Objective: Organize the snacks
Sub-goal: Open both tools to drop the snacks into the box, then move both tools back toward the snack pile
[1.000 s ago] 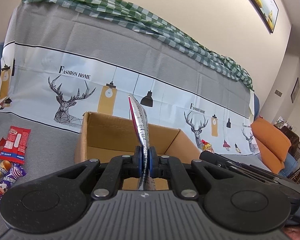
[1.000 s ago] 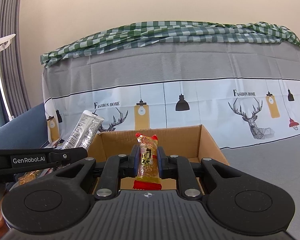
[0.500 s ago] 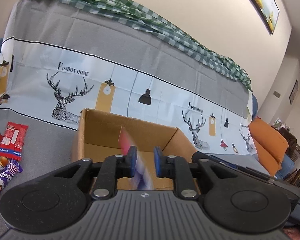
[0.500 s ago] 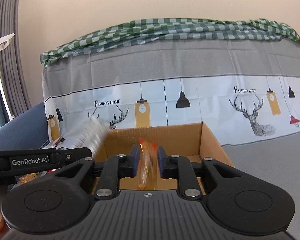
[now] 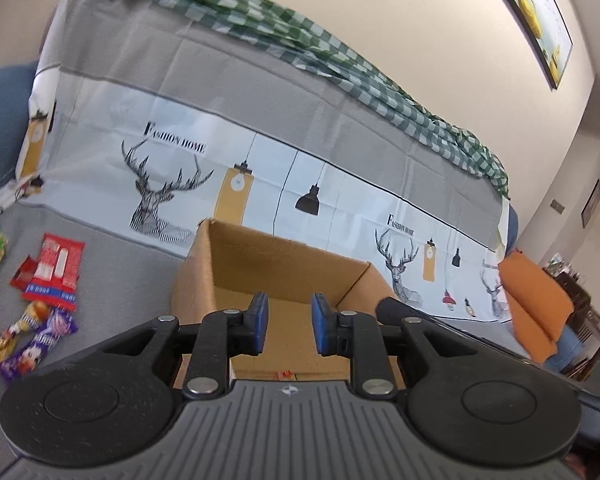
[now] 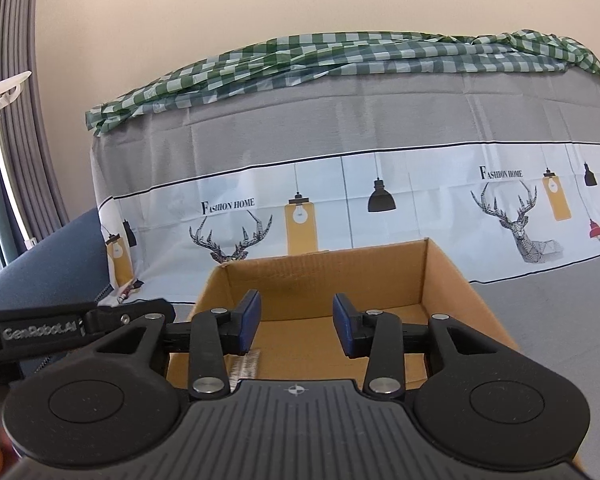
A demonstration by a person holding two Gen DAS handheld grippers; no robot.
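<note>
Both cameras ride low on the handheld tools, each looking forward and slightly down along its own two fingers. The left wrist view sits close behind the left claw, facing the open cardboard box with the draped sofa back beyond it; it is tilted, so the wall leans, and it takes in loose snack packets on the grey cover at its left edge. The right wrist view sits just as close behind the right claw, squarer to the same box and sofa back. The two share the box, the deer-print cloth and the checked cloth on top, and the left tool's arm crosses the right view's left side.
</note>
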